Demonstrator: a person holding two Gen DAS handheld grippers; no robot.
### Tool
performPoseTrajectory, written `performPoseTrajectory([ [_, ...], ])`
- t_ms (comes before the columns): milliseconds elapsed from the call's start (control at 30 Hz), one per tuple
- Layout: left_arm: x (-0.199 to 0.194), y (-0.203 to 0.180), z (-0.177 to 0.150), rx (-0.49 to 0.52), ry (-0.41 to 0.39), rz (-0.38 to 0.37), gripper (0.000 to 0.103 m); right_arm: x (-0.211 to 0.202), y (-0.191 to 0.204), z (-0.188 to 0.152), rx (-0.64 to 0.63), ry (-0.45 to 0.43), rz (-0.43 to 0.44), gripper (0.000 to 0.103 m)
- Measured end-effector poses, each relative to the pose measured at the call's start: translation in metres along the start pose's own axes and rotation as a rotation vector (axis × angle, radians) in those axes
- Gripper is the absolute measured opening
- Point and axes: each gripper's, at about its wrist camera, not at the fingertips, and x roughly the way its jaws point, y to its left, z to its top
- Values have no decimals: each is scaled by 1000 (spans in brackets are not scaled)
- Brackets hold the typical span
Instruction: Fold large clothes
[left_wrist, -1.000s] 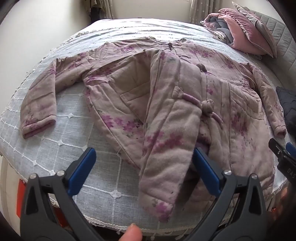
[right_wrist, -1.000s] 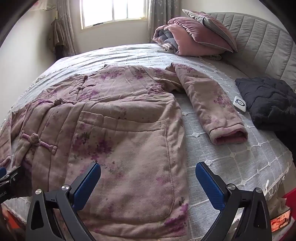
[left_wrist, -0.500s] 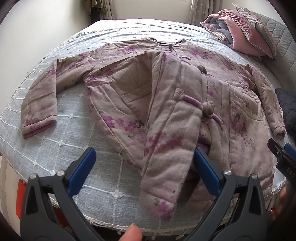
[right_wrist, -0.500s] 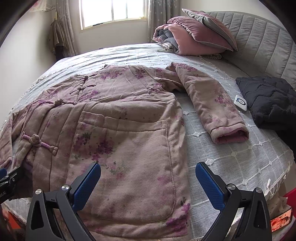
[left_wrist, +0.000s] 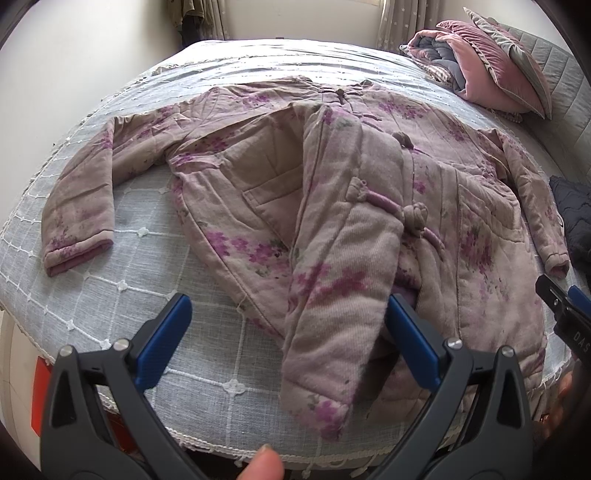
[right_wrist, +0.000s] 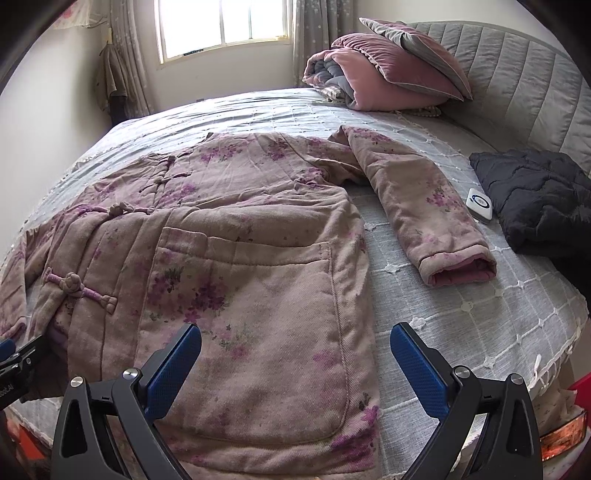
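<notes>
Grey grid-stitched bedspread (left_wrist: 122, 306) covers the bed, and a quilted, floral mauve padded jacket (left_wrist: 369, 206) with knotted cloth buttons lies spread across mid-frame — one front panel flipped open. Left tongs (left_wrist: 288, 317) and right tongs (right_wrist: 295, 343) both gape apart, holding nothing.

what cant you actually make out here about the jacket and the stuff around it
- Floral jacket hem: right wrist view, hidden behind the right gripper.
- Jacket inner layers: left wrist view, covered by the folded-over front panel.
- Black garment: cut off by both views' edges.
- White device: too small to identify.
- Right gripper in left view: cut off.
</notes>
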Motion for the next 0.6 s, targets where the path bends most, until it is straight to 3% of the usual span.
performPoseTrajectory([
  [600,-1,2,2,0,-2,-2,103,-3,3,2,-2,-8,18,103],
])
